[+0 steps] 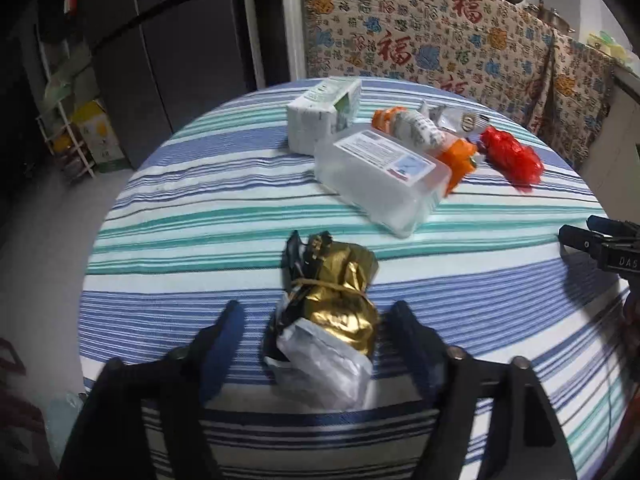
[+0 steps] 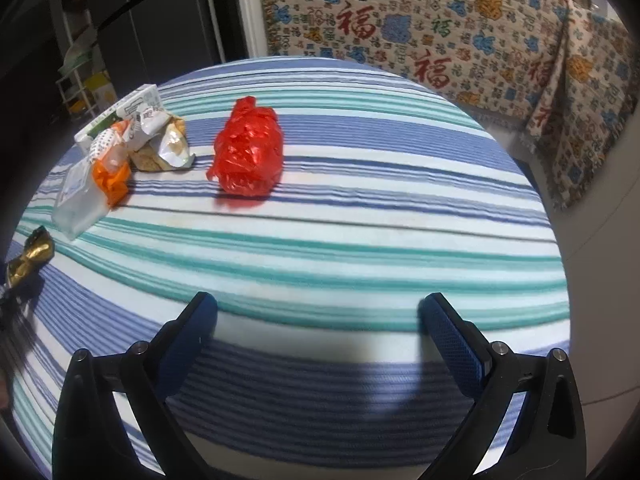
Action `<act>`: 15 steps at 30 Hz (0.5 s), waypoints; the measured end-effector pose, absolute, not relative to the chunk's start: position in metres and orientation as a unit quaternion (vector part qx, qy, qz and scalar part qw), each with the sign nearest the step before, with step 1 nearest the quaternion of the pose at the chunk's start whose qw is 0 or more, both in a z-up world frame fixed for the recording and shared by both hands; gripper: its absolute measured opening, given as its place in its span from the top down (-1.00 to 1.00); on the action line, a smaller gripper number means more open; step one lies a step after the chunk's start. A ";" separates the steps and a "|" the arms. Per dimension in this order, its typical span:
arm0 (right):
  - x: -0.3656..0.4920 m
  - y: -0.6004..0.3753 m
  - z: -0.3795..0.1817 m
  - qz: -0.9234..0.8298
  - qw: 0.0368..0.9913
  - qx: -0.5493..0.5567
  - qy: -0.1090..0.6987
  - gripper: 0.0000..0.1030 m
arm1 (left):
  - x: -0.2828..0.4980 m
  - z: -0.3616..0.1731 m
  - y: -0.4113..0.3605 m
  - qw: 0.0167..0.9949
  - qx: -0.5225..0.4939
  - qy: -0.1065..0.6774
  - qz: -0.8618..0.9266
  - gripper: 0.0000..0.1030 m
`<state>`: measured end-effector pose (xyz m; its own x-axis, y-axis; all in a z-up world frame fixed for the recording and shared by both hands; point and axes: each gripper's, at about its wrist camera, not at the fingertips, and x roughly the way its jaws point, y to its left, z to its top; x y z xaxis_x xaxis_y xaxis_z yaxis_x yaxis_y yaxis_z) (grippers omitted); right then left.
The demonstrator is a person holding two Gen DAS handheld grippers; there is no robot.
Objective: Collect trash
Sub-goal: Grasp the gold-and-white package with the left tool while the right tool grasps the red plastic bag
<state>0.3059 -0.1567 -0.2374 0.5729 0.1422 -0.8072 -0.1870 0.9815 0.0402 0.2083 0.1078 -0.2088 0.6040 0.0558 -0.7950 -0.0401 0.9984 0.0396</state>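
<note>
A crumpled gold and silver foil packet [image 1: 332,316] lies on the striped tablecloth [image 1: 200,208] between the open fingers of my left gripper [image 1: 316,320], which does not grip it. Farther back lie a clear plastic box [image 1: 380,172], a white carton [image 1: 324,114], an orange wrapper [image 1: 432,136], a silver wrapper [image 1: 460,120] and a red plastic bag [image 1: 512,156]. My right gripper [image 2: 318,316] is open and empty above the cloth, with the red bag [image 2: 248,152] well ahead of it. The gold packet [image 2: 28,256] shows at its far left.
The round table's edge curves close on the left and the right. A patterned blanket [image 1: 440,36] hangs behind the table. A dark refrigerator [image 1: 168,48] and a shelf rack [image 1: 68,136] stand at the back left. My right gripper's body [image 1: 604,244] shows at the right edge of the left wrist view.
</note>
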 end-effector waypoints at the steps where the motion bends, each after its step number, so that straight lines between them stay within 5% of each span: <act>1: 0.315 -0.151 -0.238 0.103 0.884 -0.031 0.455 -0.99 | 0.210 -0.210 0.111 0.894 -0.001 0.447 0.023 -0.60; 3: 0.327 -0.141 -0.238 0.118 0.878 -0.049 0.462 -0.99 | 0.212 -0.210 0.112 0.894 -0.004 0.447 0.023 -0.63; 6: 0.354 -0.127 -0.233 0.140 0.873 -0.065 0.463 -0.66 | 0.212 -0.211 0.113 0.894 -0.002 0.448 0.020 -0.67; 11: 0.386 -0.112 -0.218 0.151 0.883 -0.069 0.439 -0.64 | 0.214 -0.212 0.114 0.893 0.000 0.450 0.017 -0.72; 13: 0.400 -0.108 -0.228 0.160 0.867 -0.061 0.469 -0.05 | 0.219 -0.213 0.116 0.893 0.001 0.451 0.015 -0.73; 15: 0.401 -0.109 -0.231 0.148 0.869 -0.066 0.467 0.20 | 0.219 -0.213 0.115 0.893 0.001 0.451 0.015 -0.74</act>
<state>0.4007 -0.1085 -0.2308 0.5200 0.1958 -0.8314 -0.3187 0.9476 0.0238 0.2190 0.1153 -0.2129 0.5936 0.0272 -0.8043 -0.0250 0.9996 0.0154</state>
